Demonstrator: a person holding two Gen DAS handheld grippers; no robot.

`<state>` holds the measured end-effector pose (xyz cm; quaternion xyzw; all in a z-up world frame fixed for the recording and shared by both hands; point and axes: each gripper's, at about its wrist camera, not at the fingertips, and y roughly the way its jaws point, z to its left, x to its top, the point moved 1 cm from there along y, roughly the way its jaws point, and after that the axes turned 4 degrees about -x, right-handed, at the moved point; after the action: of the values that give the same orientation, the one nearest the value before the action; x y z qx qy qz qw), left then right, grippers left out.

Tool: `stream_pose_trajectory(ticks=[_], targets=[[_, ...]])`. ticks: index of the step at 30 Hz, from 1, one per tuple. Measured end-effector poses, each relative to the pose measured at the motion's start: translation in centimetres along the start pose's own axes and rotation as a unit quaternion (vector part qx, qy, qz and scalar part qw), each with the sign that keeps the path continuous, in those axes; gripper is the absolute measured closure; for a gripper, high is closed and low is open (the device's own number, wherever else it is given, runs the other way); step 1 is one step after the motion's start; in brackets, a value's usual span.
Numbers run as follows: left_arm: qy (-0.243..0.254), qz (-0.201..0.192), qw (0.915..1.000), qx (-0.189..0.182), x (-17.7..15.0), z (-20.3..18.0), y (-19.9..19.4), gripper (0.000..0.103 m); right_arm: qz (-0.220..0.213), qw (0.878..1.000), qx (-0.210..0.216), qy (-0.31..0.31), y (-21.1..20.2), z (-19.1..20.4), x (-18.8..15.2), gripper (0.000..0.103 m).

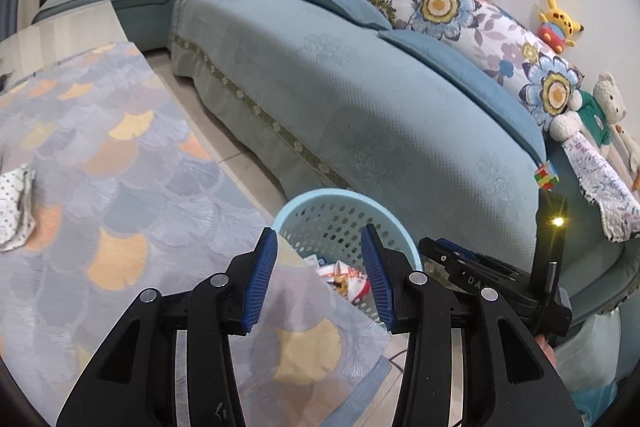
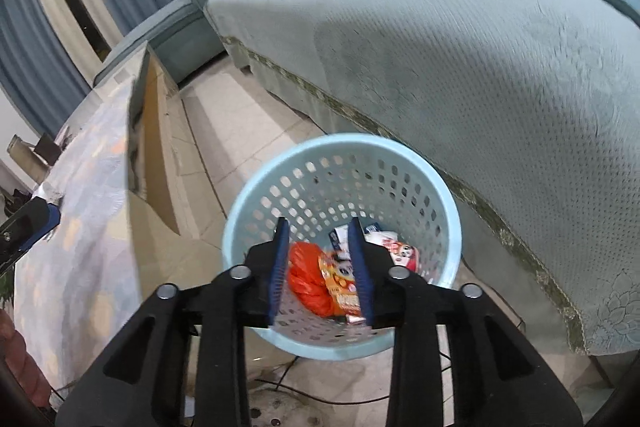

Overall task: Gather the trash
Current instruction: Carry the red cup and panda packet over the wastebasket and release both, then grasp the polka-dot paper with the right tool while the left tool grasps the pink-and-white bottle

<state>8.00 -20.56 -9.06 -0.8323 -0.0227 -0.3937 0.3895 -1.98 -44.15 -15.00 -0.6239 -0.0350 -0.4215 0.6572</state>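
Observation:
A light blue perforated waste basket (image 2: 448,211) stands on the tiled floor between the sofa and the table; it also shows in the left wrist view (image 1: 320,199). Inside lie an orange plastic bag (image 2: 308,275), an orange snack wrapper (image 2: 340,283) and a red and white wrapper (image 2: 400,251). My right gripper (image 2: 320,267) is open and empty, hovering right above the basket. My left gripper (image 1: 320,271) is open and empty over the table corner beside the basket. The right gripper's body (image 1: 480,275) shows past the basket. A crumpled dotted white item (image 1: 14,207) lies on the table at the left.
A table with a scale-patterned cloth (image 1: 100,147) fills the left. A teal sofa (image 1: 360,99) with floral cushions and plush toys runs along the right. A puzzle cube (image 1: 546,177) sits on the sofa edge. Cables (image 2: 320,387) lie on the floor below the basket.

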Motion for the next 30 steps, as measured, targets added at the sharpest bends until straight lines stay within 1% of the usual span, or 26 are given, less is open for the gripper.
stream_pose_trajectory(ticks=[1, 2, 4, 7, 9, 10, 12, 13, 14, 15, 16, 18, 20, 21, 22, 24, 25, 26, 27, 28, 30], targets=[[0.0, -0.005, 1.0, 0.0, 0.1, 0.1, -0.5, 0.06, -0.008, 1.0, 0.004, -0.004, -0.6, 0.7, 0.1, 0.064], [0.001, -0.01, 0.9999, 0.0, 0.2, 0.1, -1.1, 0.059, -0.016, 1.0, 0.008, -0.007, -1.3, 1.4, 0.3, 0.061], [0.001, -0.027, 0.9996, 0.004, 0.4, 0.4, -2.7, 0.052, -0.035, 0.999, 0.019, -0.015, -2.8, 2.9, 1.0, 0.059], [-0.005, -0.053, 0.9985, 0.009, 0.9, 1.4, -5.5, 0.052, -0.057, 0.997, 0.042, -0.03, -4.7, 5.6, 1.9, 0.055], [-0.012, -0.074, 0.997, 0.019, 1.4, 2.4, -7.7, 0.051, -0.072, 0.995, 0.053, -0.048, -5.9, 8.3, 2.5, 0.051], [-0.018, -0.085, 0.9959, 0.025, 1.7, 3.1, -8.9, 0.05, -0.076, 0.994, 0.058, -0.054, -6.3, 9.3, 2.8, 0.05], [-0.036, -0.104, 0.9929, 0.044, 2.3, 4.7, -11.4, 0.049, -0.083, 0.991, 0.079, -0.074, -6.9, 12.3, 3.2, 0.049], [-0.059, -0.116, 0.9904, 0.047, 2.6, 6.0, -13.0, 0.049, -0.085, 0.989, 0.088, -0.087, -7.1, 13.8, 3.2, 0.049], [-0.082, -0.121, 0.9884, 0.041, 2.9, 7.3, -14.2, 0.049, -0.084, 0.986, 0.099, -0.103, -7.2, 15.4, 3.2, 0.049], [-0.097, -0.127, 0.9865, 0.039, 3.1, 8.3, -15.3, 0.049, -0.082, 0.982, 0.116, -0.127, -7.2, 17.4, 3.1, 0.049], [-0.107, -0.134, 0.9842, 0.045, 3.3, 9.4, -16.4, 0.049, -0.084, 0.978, 0.124, -0.146, -7.4, 19.1, 2.8, 0.049], [-0.113, -0.147, 0.9797, 0.077, 3.4, 12.0, -18.8, 0.048, -0.087, 0.97, 0.137, -0.184, -7.5, 23.0, 2.3, 0.049], [-0.118, -0.154, 0.9738, 0.119, 3.2, 14.6, -20.6, 0.044, -0.084, 0.965, 0.147, -0.202, -7.2, 25.9, 2.0, 0.048], [-0.126, -0.16, 0.9689, 0.14, 2.9, 16.6, -21.5, 0.042, -0.079, 0.962, 0.151, -0.212, -6.6, 27.9, 1.8, 0.048], [-0.137, -0.162, 0.9648, 0.155, 2.6, 18.2, -22.0, 0.042, -0.077, 0.961, 0.151, -0.219, -6.2, 29.2, 1.4, 0.048], [-0.164, -0.166, 0.9548, 0.184, 1.9, 21.8, -22.9, 0.042, -0.07, 0.958, 0.141, -0.239, -4.5, 32.5, 0.7, 0.044], [-0.179, -0.166, 0.9487, 0.201, 1.4, 23.9, -23.1, 0.042, -0.064, 0.959, 0.134, -0.243, -3.4, 33.8, 0.3, 0.039], [-0.194, -0.164, 0.9436, 0.212, 0.9, 25.7, -23.2, 0.042, -0.055, 0.959, 0.13, -0.245, -2.2, 34.9, 0.0, 0.038], [-0.204, -0.164, 0.9408, 0.215, 0.6, 27.0, -23.4, 0.042, -0.046, 0.959, 0.132, -0.246, -1.3, 35.3, -0.3, 0.038], [-0.219, -0.165, 0.9367, 0.218, 0.1, 28.7, -23.5, 0.042, -0.027, 0.959, 0.135, -0.249, 0.4, 36.6, -0.8, 0.038], [-0.242, -0.17, 0.9304, 0.217, -0.5, 31.0, -23.7, 0.042, -0.009, 0.959, 0.13, -0.25, 2.3, 38.0, -1.7, 0.038]])
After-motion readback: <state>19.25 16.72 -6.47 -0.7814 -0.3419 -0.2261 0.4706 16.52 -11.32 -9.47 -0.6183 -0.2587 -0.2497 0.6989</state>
